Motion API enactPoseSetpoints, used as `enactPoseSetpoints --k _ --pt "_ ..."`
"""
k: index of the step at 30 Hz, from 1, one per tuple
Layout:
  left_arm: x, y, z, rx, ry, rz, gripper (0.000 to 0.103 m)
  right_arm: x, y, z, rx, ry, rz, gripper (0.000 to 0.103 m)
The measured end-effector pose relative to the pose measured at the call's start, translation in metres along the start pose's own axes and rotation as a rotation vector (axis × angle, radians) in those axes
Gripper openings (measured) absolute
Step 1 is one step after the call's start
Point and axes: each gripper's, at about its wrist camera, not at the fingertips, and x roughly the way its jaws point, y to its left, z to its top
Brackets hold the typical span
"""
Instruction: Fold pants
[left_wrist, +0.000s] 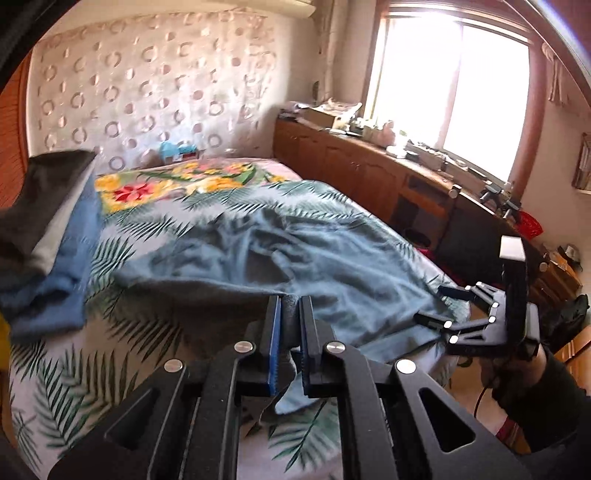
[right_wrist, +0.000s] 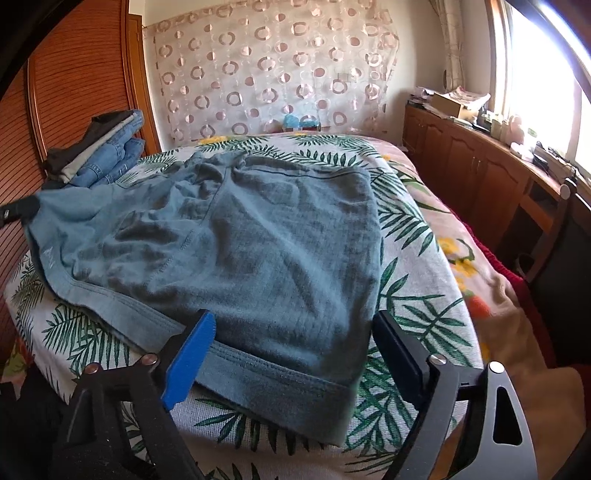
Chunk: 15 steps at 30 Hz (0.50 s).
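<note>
Against the wooden wardrobe (right_wrist: 74, 74) on the left, a stack of folded clothes (right_wrist: 107, 147) sits at the bed's far corner: dark and grey pieces on top, denim underneath. In the left wrist view the same stack (left_wrist: 48, 236) looms blurred at the left edge.

Next comes the left tool (left_wrist: 290, 332), its blue-padded fingers (left_wrist: 274, 343) pressed together on a bunched edge of the pants (left_wrist: 288, 258), lifting that bit of cloth off the bed (left_wrist: 92, 369). From the right wrist view only a dark tip of it shows at the far left, on the corner of the fabric.

The pants (right_wrist: 240, 240) themselves, a soft grey-blue knit, lie spread across the middle of the bed (right_wrist: 406, 229) over a leaf-print cover, wrinkled, with the ribbed band along the near edge and a small pale logo by the left side.

Right of that, the right tool (right_wrist: 291, 354) has its fingers (right_wrist: 192, 354) wide apart, one at each side of the near band, the cloth lying between them without being pinched. In the left wrist view the right tool (left_wrist: 436, 306) sits at the pants' right edge, held by a dark-sleeved hand (left_wrist: 517, 369).

Farther right, a long wooden cabinet (right_wrist: 480, 173) runs under a bright window (left_wrist: 454, 92), its top crowded with small items.
</note>
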Motion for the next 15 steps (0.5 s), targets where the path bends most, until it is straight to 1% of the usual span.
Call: enactPoseSetpoints --k 2,8,15 --pt "0.005 -0.010 0.013 0.027 -0.003 -0.029 0.010 0.000 -0.001 -0.001 0.001 -0.001 -0.001 0.086" --pt "0.011 -0.041 0.047 0.105 -0.035 -0.068 0.010 0.001 -0.001 -0.005 0.016 -0.008 -0.003 0.086" --pt "0.022 -0.070 0.061 0.164 -0.046 -0.082 0.010 -0.004 -0.005 -0.006 0.022 -0.020 -0.009 0.086"
